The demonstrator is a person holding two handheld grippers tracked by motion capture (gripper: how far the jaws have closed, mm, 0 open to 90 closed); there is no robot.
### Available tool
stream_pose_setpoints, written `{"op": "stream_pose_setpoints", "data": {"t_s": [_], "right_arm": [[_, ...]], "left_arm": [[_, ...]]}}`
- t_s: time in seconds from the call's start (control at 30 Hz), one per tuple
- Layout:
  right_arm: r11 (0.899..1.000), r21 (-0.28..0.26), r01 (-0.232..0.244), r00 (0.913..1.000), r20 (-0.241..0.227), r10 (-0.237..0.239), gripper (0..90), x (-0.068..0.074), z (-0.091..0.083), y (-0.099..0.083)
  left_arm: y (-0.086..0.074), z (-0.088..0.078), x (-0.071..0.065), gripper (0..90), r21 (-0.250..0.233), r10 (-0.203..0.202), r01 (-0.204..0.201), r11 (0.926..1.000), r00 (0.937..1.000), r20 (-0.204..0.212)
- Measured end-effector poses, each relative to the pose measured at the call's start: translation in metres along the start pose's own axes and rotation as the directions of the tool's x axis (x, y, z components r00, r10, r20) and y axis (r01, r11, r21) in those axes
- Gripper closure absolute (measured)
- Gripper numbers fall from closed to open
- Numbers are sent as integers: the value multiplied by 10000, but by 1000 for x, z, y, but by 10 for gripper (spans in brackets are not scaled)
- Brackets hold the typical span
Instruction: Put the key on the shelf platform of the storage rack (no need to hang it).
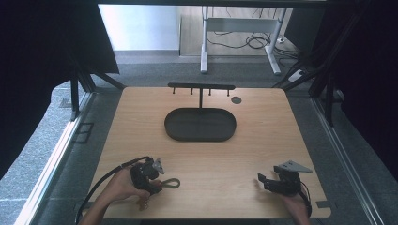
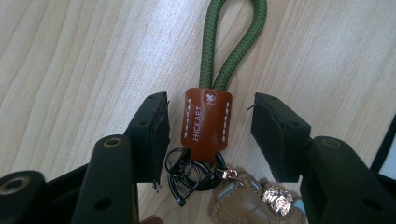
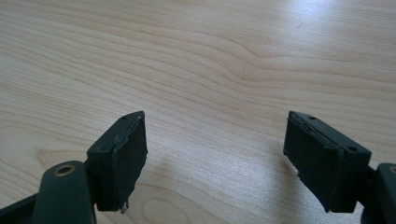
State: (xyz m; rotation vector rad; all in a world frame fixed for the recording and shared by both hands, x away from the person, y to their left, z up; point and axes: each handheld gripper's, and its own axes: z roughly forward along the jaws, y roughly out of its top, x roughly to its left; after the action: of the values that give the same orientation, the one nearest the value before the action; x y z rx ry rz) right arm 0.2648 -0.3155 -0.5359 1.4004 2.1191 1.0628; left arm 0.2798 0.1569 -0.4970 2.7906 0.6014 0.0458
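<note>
Broadly, a wooden table (image 1: 202,154) carries a dark oval tray (image 1: 200,124) at its middle, with a black hook rack (image 1: 201,86) standing just behind it. Near the front edge, the left gripper (image 2: 208,135) points down over a keychain (image 2: 205,123): its jaws stand apart on either side of the brown leather tab, neither pad touching it. The green cord loop (image 2: 233,42) lies flat on the wood beyond, black rings and a tan charm nearer. Well apart, the right gripper (image 3: 215,158) rests with jaws spread wide over bare wood.
</note>
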Motion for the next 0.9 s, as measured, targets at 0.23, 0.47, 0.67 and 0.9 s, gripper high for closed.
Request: {"op": "stream_pose_setpoints", "data": {"t_s": [0.23, 0.47, 0.67, 0.9], "right_arm": [[10000, 6, -32, 10000, 9, 32, 218, -1, -1, 0], [9999, -73, 70, 9999, -97, -71, 218, -1, -1, 0], [9999, -63, 102, 9999, -101, -102, 218, -1, -1, 0], [9999, -89, 87, 9999, -63, -87, 218, -1, -2, 0]], "left_arm": [[1, 3, -1, 511, 346, 148, -145, 9993, 9999, -84], [4, 7, 1, 592, 521, -12, 8, 9986, 10000, 78], [4, 6, 1, 662, 554, -135, 125, 9984, 9997, 182], [4, 5, 3, 668, 582, -368, 357, 9977, 9992, 172]]}}
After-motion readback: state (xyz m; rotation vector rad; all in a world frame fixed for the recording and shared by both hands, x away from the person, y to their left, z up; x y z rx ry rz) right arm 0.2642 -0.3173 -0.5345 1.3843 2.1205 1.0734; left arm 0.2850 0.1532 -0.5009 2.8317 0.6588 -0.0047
